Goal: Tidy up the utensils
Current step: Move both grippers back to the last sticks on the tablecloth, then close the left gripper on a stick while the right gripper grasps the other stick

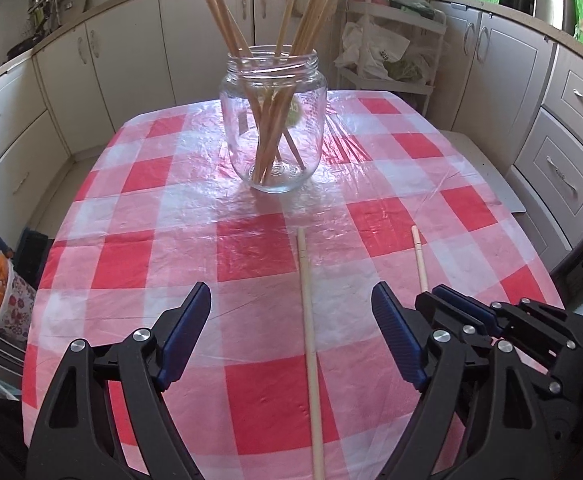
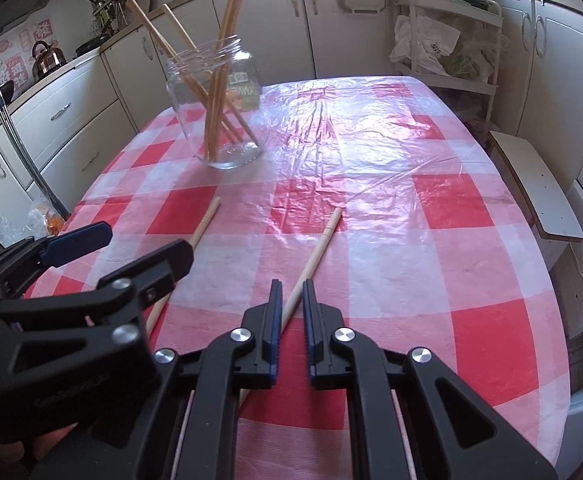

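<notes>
Your left gripper [image 1: 291,316] stands with its jaws wide apart over a loose chopstick [image 1: 309,344] that runs up the lower centre of the left wrist view, lying flat on the checked tablecloth [image 1: 251,252]; nothing presses on it yet. Your right gripper [image 2: 290,320] has its jaws drawn nearly together around a second chopstick [image 2: 315,256] in the lower middle of the right wrist view, and the stick passes between the blue pads [image 2: 276,320]. It looks clamped, though a sliver of gap shows at each side, so treat that grip as thin.

The glass jar [image 1: 273,120] sits in the upper centre of the left view, well apart from both sticks, already holding a fan of chopsticks [image 1: 227,16] that lean outward past its rim.

The risks as I judge them: the two grippers sit just beside each other at the lower right of the left view, so closing or lifting one may knock the other. A stick held near one end can swing or slide out of the pads. The plastic cloth is slick and wrinkled, so a flat stick may roll away from closing jaws. At the jar, the leaning sticks may block entry or tip the glass if you push against them
</notes>
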Tool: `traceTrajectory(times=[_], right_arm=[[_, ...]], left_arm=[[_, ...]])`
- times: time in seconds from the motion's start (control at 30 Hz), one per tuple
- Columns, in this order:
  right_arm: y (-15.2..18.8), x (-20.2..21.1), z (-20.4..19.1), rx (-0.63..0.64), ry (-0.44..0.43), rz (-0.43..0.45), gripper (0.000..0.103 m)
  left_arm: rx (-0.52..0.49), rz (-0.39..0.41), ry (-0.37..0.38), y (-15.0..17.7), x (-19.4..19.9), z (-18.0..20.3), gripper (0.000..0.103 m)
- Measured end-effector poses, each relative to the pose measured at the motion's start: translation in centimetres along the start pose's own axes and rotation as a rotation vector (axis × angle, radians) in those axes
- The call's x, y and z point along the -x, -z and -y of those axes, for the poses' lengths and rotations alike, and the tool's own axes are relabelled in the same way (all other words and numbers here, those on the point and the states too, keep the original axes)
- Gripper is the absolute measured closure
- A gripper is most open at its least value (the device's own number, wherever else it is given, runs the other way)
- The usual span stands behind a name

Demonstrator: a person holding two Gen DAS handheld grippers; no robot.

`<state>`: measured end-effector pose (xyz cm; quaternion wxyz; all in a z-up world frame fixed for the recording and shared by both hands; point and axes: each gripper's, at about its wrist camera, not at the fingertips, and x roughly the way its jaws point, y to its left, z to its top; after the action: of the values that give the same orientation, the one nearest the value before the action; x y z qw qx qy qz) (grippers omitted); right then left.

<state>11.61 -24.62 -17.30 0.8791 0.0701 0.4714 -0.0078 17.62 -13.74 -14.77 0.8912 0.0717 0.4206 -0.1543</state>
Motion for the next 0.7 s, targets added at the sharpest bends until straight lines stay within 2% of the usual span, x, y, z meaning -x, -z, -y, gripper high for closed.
traceTrajectory(times=[0.27, 0.43, 0.6, 0.67, 0.7], right_arm=[[0.0, 0.0, 0.1, 0.014, 0.026, 0.004, 0.092], [0.0, 0.0, 0.0, 0.029, 0.029, 0.005, 0.092], [-0.1, 0.0, 1.1, -0.030, -0.025, 0.003, 0.093], [-0.2, 0.2, 1.5, -0.052, -0.039, 0.005, 0.093], [-0.2, 0.3, 1.7, -0.059, -0.041, 0.005, 0.093]], left_arm=[[0.004, -0.045, -0.007, -0.6, -2.2, 0.6, 0.024], [0.030, -0.083, 0.021, -0.7, -3.6, 0.1, 0.026], [-0.008, -0.081, -0.005, -0.5, -3.6, -0.5, 0.054], [0.024, -0.084, -0.001, -0.5, -3.3, -1.6, 0.070], [0.041, -0.089, 0.011, -0.5, -3.2, -2.2, 0.071]])
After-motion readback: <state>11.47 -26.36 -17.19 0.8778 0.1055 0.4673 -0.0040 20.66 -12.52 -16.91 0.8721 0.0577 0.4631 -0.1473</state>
